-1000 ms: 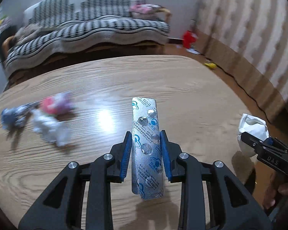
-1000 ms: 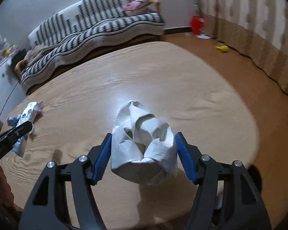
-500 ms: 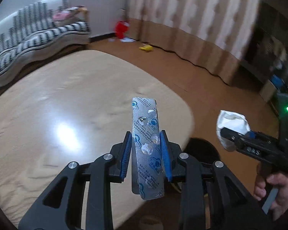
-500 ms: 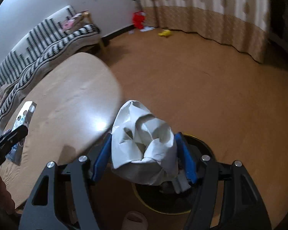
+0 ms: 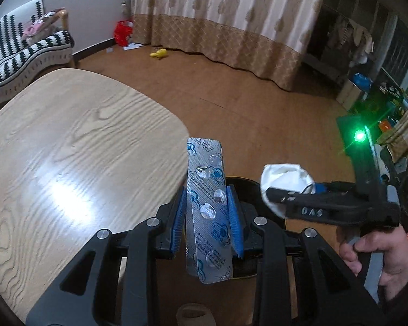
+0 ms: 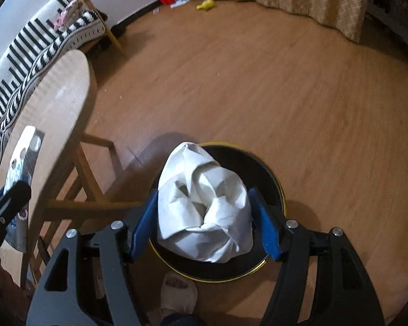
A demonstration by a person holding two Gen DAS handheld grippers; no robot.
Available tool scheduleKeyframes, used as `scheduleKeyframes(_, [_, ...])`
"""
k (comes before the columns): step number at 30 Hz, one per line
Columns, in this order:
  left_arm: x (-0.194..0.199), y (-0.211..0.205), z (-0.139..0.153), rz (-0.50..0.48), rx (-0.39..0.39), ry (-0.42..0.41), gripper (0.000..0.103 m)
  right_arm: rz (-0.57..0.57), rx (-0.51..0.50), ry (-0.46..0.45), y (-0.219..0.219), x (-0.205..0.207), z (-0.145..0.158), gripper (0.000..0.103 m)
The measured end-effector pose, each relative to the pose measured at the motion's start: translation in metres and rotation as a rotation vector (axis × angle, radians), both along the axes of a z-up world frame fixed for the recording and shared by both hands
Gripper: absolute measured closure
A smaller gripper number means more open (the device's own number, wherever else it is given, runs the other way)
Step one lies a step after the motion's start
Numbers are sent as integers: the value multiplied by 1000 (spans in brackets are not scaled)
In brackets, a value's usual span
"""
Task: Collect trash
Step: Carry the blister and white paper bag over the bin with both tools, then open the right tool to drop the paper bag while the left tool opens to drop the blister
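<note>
Right gripper (image 6: pixel 206 217): clamped on a crumpled white paper wad (image 6: pixel 204 206), blue pads pressed into both of its sides.
Bin: a round black trash bin (image 6: pixel 272 187) with a yellow rim stands on the floor, right under the wad in the right wrist view; a straight drop looks enough.
Left gripper (image 5: pixel 206 217): closed on a silver blister pack (image 5: pixel 208 212), pinched across its narrow width.
Pack's long axis: runs along the gripper's fingers, sticking out well past their tips, its back end trailing toward the hand.
Pack to bin: only a sliver of the bin (image 5: pixel 242 183) shows behind the fingers, so the pack seems near the rim on the worktop (image 5: pixel 68 149) side, not clearly over the mouth.
Nearer hand: the right, I'd say; it is better placed to let go first.
Risk: the long pack could catch the rim if dropped short.
</note>
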State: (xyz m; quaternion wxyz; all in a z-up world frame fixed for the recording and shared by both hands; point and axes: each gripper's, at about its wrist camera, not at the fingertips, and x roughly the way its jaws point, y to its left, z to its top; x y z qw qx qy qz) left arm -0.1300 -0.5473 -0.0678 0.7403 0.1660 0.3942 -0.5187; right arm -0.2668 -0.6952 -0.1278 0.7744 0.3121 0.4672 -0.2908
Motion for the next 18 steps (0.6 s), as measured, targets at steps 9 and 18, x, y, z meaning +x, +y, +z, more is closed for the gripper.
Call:
scheduleKeyframes(9, [-3,-10,-4,-30,7,12,74,-4,15,-4,-1,-3,-1,38])
scheduleKeyframes(18, [-7,-9,-6,-47,12,13,74,2,15,-24,-5,-4,4,31])
